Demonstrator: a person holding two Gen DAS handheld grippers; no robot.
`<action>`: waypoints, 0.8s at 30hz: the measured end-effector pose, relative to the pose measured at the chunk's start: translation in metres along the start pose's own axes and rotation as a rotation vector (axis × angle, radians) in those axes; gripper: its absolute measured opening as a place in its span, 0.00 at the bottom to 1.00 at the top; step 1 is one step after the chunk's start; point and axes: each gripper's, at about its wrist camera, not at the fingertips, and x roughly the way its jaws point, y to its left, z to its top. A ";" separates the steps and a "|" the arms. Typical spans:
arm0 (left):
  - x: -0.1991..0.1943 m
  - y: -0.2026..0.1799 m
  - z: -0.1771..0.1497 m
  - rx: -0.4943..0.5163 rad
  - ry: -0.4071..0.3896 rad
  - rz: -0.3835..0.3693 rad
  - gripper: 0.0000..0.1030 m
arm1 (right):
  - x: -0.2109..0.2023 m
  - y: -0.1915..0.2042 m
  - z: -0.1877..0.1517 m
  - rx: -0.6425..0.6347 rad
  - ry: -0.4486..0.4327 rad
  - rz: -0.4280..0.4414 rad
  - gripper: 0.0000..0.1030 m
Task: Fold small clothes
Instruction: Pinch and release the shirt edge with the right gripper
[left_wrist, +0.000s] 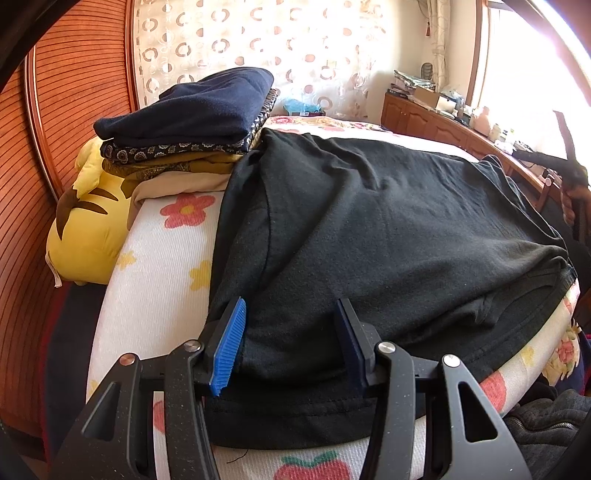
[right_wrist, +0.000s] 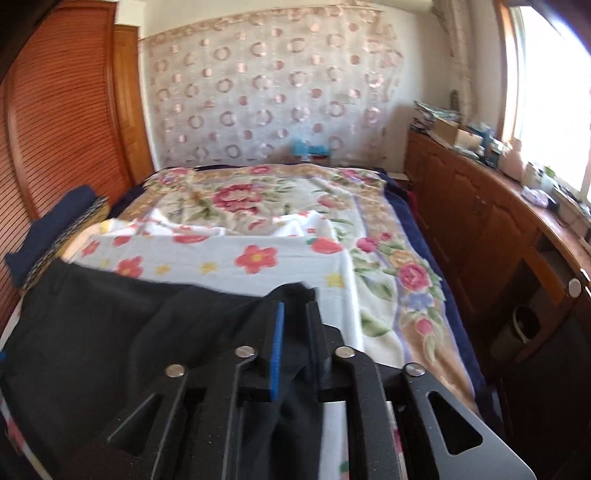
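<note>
A black T-shirt (left_wrist: 369, 229) lies spread on the flowered white blanket (left_wrist: 166, 258) on the bed. My left gripper (left_wrist: 291, 314) is open, its jaws standing wide apart over the shirt's near hem, the cloth lying between them. My right gripper (right_wrist: 295, 314) is shut on a fold of the black T-shirt (right_wrist: 110, 332), lifting that edge above the bed. The right gripper also shows in the left wrist view (left_wrist: 569, 170) at the far right, above the shirt's far edge.
A stack of folded clothes (left_wrist: 192, 114) with a navy piece on top sits at the left, beside a yellow plush toy (left_wrist: 85, 229). A slatted wooden wardrobe (right_wrist: 55, 129) stands left. A wooden cabinet (right_wrist: 480, 229) with clutter runs along the right under the window.
</note>
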 end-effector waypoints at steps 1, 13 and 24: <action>0.000 0.000 0.000 -0.001 0.001 -0.001 0.49 | -0.006 0.007 -0.007 -0.021 0.001 0.025 0.29; 0.000 0.002 0.002 -0.014 0.028 -0.001 0.49 | -0.014 0.033 -0.092 -0.167 0.137 0.107 0.49; -0.021 0.026 0.008 -0.093 -0.034 0.028 0.49 | -0.016 0.042 -0.095 -0.198 0.153 0.097 0.50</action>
